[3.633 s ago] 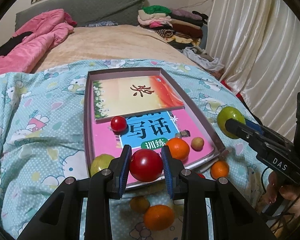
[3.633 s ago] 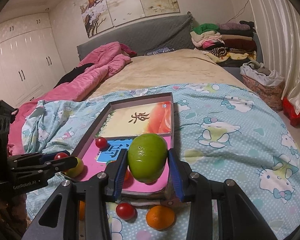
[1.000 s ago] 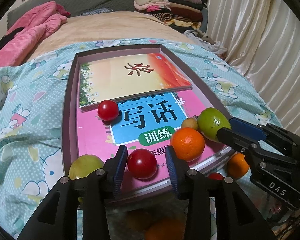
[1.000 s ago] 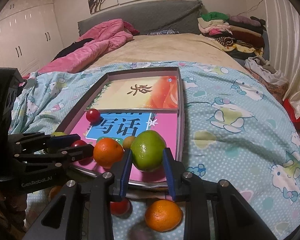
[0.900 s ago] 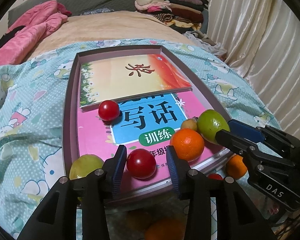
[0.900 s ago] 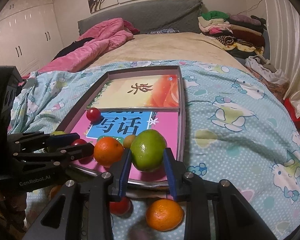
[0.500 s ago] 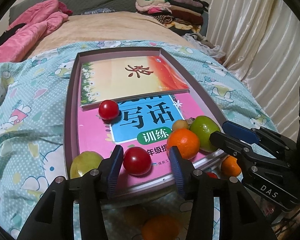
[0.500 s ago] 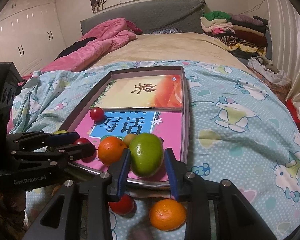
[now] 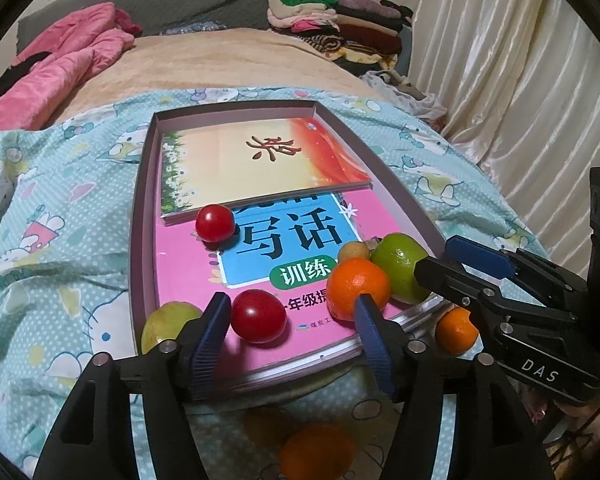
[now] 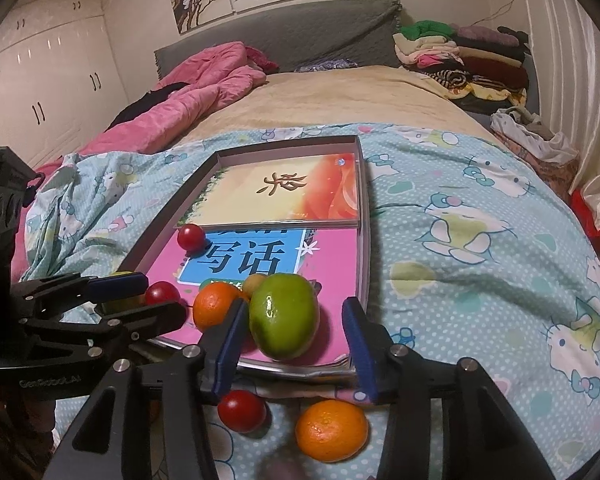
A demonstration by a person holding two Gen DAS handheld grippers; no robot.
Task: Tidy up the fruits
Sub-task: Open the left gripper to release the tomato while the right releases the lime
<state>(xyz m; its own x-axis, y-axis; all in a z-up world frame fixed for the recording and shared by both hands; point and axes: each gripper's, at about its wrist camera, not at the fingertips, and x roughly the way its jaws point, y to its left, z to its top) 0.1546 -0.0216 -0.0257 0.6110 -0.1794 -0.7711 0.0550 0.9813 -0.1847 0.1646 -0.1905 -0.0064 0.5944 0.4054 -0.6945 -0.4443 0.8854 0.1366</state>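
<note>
Both the left tongs (image 9: 292, 312) and the right tongs (image 10: 296, 334) are black angular plastic frames with silver screws and ribbed blue pads (image 9: 208, 336), the right one's side marked "DAS", the left one's "GenRobot.AI".

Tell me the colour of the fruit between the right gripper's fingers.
Green, with a glossy highlight: the green fruit lying on the pink book, clearest in the right wrist view.

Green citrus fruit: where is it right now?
The green citrus fruit sits on the pink book in the tray's near right corner, beside the orange, between the opening right gripper's pads.
</note>
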